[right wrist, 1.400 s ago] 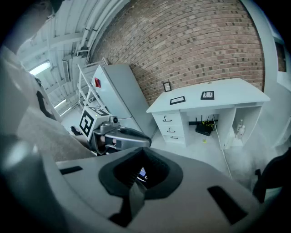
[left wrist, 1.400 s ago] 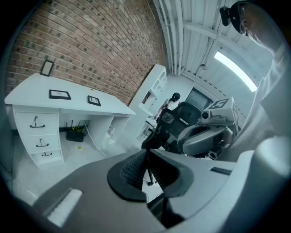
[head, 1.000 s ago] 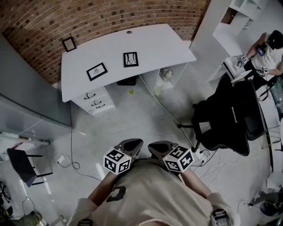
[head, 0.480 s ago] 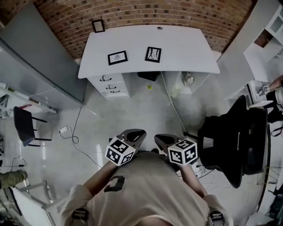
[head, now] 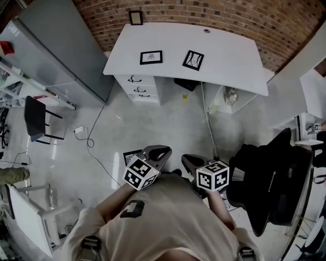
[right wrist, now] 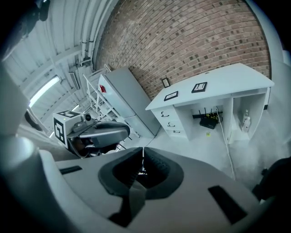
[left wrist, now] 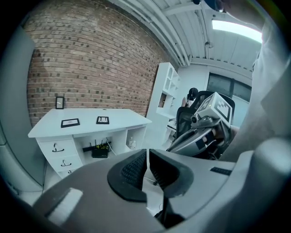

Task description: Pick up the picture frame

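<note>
The left tool (left wrist: 147,154) is sitting fully closed, its ribbed pads (left wrist: 131,169) pressing against each other with nothing between them. The right tool (right wrist: 142,152) is showing the same: its jaws are meeting along a thin seam and holding nothing. Both are hovering side by side, close in front of the person's shirt (head: 163,219). They are over the floor (head: 153,122), well apart from the tabletop (head: 229,56), and pointing toward it and somewhat downward.

Three frames are showing on the white tabletop. The left frame (head: 151,57) is lying flat near the left edge, about midway between front and back. The right frame (head: 193,60) is lying flat near it toward the middle, turned slightly askew and a little closer to the front edge. The back frame (head: 135,18) is standing upright at the back-left corner, against the brick wall (head: 229,15).

Drawers (head: 140,86) are sitting under the tabletop's left end, and a router (left wrist: 100,151) is sitting in the open space beside them. A grey cabinet (head: 66,51) is standing to the left of the tabletop. A black chair (head: 270,178) is standing on the floor just right of the right tool.
</note>
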Motion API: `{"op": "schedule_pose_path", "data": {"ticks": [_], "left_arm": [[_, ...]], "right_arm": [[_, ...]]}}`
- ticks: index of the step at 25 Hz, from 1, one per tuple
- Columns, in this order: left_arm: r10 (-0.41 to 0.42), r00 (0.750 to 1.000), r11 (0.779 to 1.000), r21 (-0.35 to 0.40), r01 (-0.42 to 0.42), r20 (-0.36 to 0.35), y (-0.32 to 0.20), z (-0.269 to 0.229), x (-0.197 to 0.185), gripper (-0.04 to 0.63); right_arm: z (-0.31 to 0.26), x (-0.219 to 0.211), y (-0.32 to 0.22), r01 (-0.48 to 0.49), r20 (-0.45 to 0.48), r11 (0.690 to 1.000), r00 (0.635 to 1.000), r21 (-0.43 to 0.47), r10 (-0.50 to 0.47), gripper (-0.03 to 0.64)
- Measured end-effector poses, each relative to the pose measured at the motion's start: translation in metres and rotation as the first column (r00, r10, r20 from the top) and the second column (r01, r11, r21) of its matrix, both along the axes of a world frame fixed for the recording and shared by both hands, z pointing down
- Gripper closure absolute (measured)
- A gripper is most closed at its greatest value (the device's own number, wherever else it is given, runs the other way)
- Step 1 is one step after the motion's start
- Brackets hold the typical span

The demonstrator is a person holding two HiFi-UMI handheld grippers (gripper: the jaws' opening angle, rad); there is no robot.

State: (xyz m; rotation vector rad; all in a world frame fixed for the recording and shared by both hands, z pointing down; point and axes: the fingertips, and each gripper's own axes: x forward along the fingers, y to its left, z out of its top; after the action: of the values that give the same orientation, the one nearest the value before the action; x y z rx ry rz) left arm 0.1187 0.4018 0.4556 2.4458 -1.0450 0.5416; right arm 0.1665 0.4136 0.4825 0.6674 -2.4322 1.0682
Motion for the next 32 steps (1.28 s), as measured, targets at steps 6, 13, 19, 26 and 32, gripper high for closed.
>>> {"op": "schedule_pose_path", "data": {"ticks": [6,13,19,26,32], "left_arm": [[0.045,0.999,0.999,-0.009,-0.045,-0.004,-0.01,0.007,0.004,0.577],[0.092,0.995,0.996,0.003,-0.092,-0.047,-0.052,0.008,-0.01,0.577],[0.099,0.99,0.995,0.015,-0.098,-0.104,-0.088,-0.001,-0.047,0.577],[0.007,0.99,1.0,0.009,-0.005,-0.142,-0.13,-0.003,-0.12,0.577],[-0.029,0.988,0.999,0.021,0.033,-0.149,-0.148,-0.008,-0.165,0.577]], "right_arm": [[0.006,-0.001,-0.01,-0.021,-0.037,1.0,0.999,-0.007,0.021,0.611],[0.01,-0.009,-0.047,-0.111,-0.069,0.994,0.992,-0.022,0.109,0.611],[0.009,-0.058,-0.078,-0.057,-0.109,0.998,0.993,-0.021,0.054,0.611],[0.001,-0.13,-0.109,0.102,-0.159,0.994,0.983,0.039,-0.095,0.611],[0.0,-0.164,-0.139,0.078,-0.153,0.997,0.985,0.015,-0.075,0.611]]}}
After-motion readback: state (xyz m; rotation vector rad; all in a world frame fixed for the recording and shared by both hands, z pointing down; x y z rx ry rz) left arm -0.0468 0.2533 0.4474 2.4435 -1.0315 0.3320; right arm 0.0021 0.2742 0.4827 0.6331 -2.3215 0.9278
